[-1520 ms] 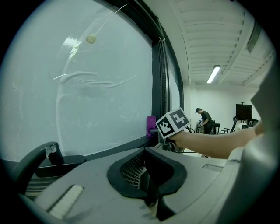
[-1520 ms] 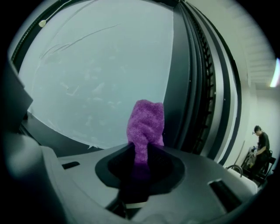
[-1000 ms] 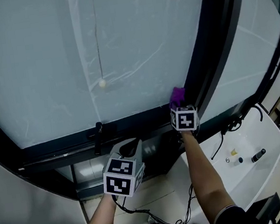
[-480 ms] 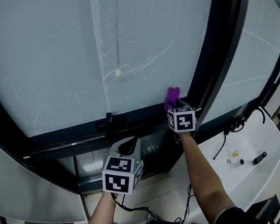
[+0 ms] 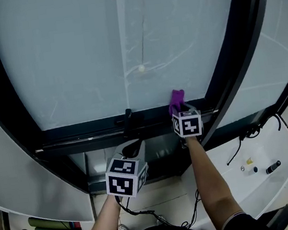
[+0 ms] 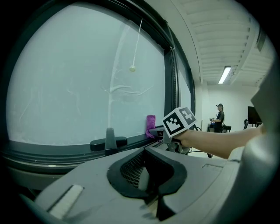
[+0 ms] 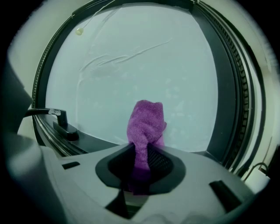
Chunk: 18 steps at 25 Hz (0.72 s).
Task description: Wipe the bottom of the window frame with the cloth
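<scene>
A large frosted window pane (image 5: pixel 73 58) fills most of the head view, set in a dark window frame (image 5: pixel 78 136) whose bottom rail runs from left to right just beyond the two grippers. At the right, past a dark upright of the frame, a white desk (image 5: pixel 279 141) lies low and near, with a black cable (image 5: pixel 239 149) trailing across it and a few small items on it, too small to tell.

The left gripper (image 5: pixel 131 149) hangs below and nearer than the bottom rail, well apart from it. In the left gripper view its jaws stand together with nothing between them (image 6: pixel 146 175).

The right gripper (image 5: pixel 180 112) is up at the bottom rail, near the frame's right corner. In the right gripper view (image 7: pixel 142 164) its jaws are closed on the purple cloth (image 7: pixel 146 124), which is pinched at its lower part and stands up in a bunched fold ahead of the jaws. The cloth (image 5: pixel 176 100) sits at the far right end of the bottom rail, close against the foot of the glass; whether it presses on the rail or only on the pane is hard to tell from here.

A black window handle (image 5: pixel 128 118) stands on the bottom rail to the left of the cloth. A thin cord hangs down the pane and ends in a small pale bead (image 5: pixel 141 68).
</scene>
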Each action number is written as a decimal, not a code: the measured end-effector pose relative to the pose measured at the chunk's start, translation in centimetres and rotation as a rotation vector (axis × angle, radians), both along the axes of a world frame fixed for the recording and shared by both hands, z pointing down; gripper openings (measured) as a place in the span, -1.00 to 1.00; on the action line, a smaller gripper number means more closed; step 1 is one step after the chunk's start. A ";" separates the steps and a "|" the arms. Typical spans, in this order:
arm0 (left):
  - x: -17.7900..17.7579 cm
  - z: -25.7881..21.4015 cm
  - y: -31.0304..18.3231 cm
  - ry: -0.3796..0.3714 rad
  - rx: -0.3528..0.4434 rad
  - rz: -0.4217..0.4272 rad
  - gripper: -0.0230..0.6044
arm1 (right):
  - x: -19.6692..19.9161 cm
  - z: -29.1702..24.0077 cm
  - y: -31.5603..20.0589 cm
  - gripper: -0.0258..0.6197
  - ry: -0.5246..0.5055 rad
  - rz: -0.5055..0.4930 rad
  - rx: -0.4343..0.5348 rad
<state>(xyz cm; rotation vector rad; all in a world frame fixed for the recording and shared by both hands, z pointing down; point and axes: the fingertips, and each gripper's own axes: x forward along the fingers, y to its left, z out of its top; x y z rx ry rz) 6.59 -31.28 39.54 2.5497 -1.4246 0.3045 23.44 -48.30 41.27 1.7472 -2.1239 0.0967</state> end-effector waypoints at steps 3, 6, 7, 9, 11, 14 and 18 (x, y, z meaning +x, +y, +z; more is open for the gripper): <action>-1.3 0.1 0.3 -0.003 -0.003 -0.022 -0.89 | -2.1 0.0 0.5 -0.62 -0.001 -0.036 0.000; -2.3 0.2 0.6 -0.005 -0.003 -0.040 -0.89 | -4.3 0.1 0.9 -0.62 0.000 -0.075 0.000; -2.6 0.2 0.7 -0.006 -0.003 -0.044 -0.89 | -5.0 0.1 1.0 -0.62 0.002 -0.086 0.001; -3.1 0.2 1.0 -0.008 -0.003 -0.052 -0.89 | -6.1 0.1 1.2 -0.62 0.003 -0.104 0.000; -3.6 0.1 1.2 -0.009 -0.001 -0.062 -0.89 | -7.1 0.1 1.4 -0.62 0.003 -0.121 -0.002; -4.5 -0.1 1.6 -0.011 0.003 -0.080 -0.89 | -8.5 0.2 1.7 -0.62 0.003 -0.143 -0.004; -5.7 -0.2 2.1 -0.020 0.006 -0.097 -0.89 | -10.6 0.2 2.2 -0.62 -0.008 -0.184 -0.010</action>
